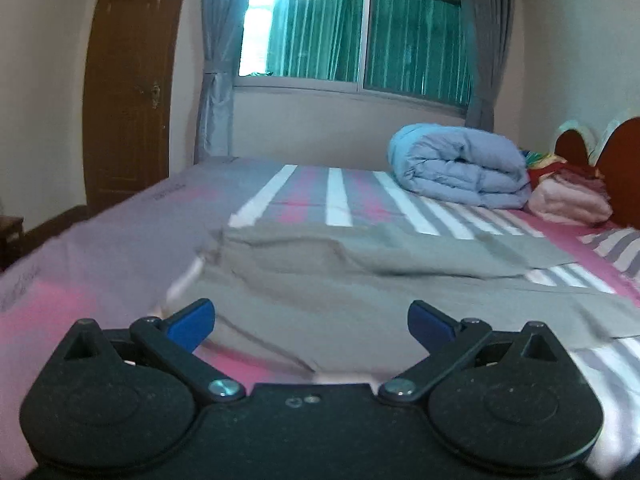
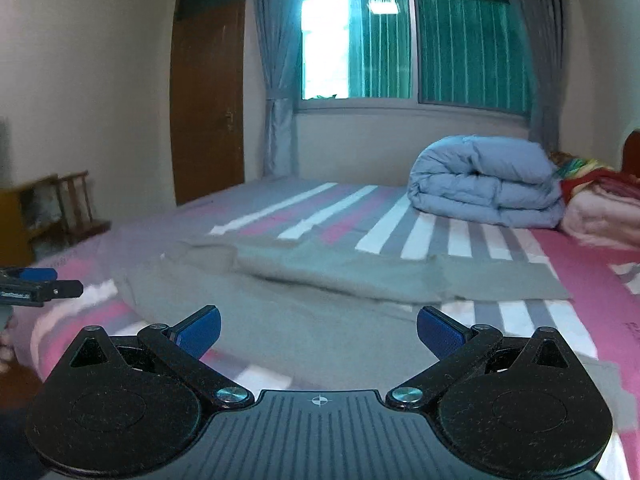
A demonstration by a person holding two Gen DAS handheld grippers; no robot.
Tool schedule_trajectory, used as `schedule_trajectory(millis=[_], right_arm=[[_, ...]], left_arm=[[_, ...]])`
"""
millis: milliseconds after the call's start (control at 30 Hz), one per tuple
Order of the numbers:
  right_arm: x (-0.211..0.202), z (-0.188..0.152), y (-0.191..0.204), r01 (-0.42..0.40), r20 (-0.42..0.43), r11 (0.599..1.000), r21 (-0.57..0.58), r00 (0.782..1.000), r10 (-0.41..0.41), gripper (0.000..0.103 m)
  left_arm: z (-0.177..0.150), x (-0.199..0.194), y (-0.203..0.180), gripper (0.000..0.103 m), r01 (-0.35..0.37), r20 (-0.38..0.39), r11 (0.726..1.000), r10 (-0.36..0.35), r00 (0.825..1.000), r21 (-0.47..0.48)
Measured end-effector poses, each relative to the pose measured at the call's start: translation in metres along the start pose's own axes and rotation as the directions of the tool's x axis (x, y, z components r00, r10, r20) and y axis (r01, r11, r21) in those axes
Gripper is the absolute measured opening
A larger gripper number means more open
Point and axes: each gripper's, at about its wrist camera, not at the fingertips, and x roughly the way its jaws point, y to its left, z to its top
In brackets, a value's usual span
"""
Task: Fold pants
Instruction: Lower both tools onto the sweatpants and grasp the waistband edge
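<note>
Grey-green pants (image 1: 360, 280) lie spread on the striped bed, legs running to the right; they also show in the right wrist view (image 2: 320, 300). My left gripper (image 1: 311, 322) is open and empty, just above the near edge of the pants at their left end. My right gripper (image 2: 319, 330) is open and empty, over the near part of the pants. The left gripper's tip (image 2: 40, 284) shows at the left edge of the right wrist view.
A rolled blue duvet (image 1: 460, 168) and folded pink bedding (image 1: 568, 200) lie at the bed's head by the red-brown headboard (image 1: 616, 168). A brown door (image 1: 128, 100) and a curtained window (image 1: 352, 28) stand behind. A wooden rack (image 2: 60, 208) stands left of the bed.
</note>
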Motion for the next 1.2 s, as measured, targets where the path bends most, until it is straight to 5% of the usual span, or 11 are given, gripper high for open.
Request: schedule_trajectory(millis=[267,433,500,567,933,1033,1133,1167,1200], right_arm=[[0.152,0.059,-0.057,0.027,-0.067,0.997,-0.067,0.997,-0.032,0.103],[0.284,0.084,-0.073,-0.067,-0.115,0.996,-0.064,0.992,0.060,0.102],[0.336,0.085,-0.069,-0.124,-0.148,0.988,-0.090,0.983,0.110,0.093],[0.378,0.082,-0.065,-0.160,-0.184,0.982,-0.102,0.973,0.140,0.083],[0.497,0.058,-0.066,-0.261,-0.235,0.960,-0.100,0.944,0.232,0.083],[0.512,0.063,-0.062,-0.312,-0.292,0.944,-0.110,0.918,0.269,0.083],[0.532,0.062,-0.058,-0.368,-0.404,0.924,-0.107,0.865,0.298,0.083],[0.536,0.060,-0.056,-0.372,-0.437,0.921,-0.119,0.852,0.287,0.067],[0.538,0.058,-0.054,-0.379,-0.457,0.916,-0.129,0.843,0.284,0.043]], left_arm=[[0.076,0.176,0.086,0.096,0.063,-0.129,0.993,-0.049,0.990,0.104],[0.084,0.291,0.125,0.082,0.047,-0.261,0.991,-0.013,0.965,0.124],[0.082,0.321,0.136,0.079,0.057,-0.277,0.991,-0.022,0.961,0.120],[0.081,0.340,0.148,0.078,0.081,-0.290,0.993,-0.054,0.955,0.080],[0.078,0.409,0.169,0.068,0.229,-0.370,0.972,-0.197,0.908,0.046],[0.078,0.418,0.172,0.068,0.269,-0.366,0.963,-0.244,0.898,0.018],[0.078,0.422,0.175,0.043,0.295,-0.353,0.956,-0.278,0.893,-0.005],[0.079,0.422,0.174,0.026,0.291,-0.342,0.957,-0.274,0.899,0.001],[0.080,0.417,0.173,0.024,0.292,-0.320,0.956,-0.273,0.907,0.013]])
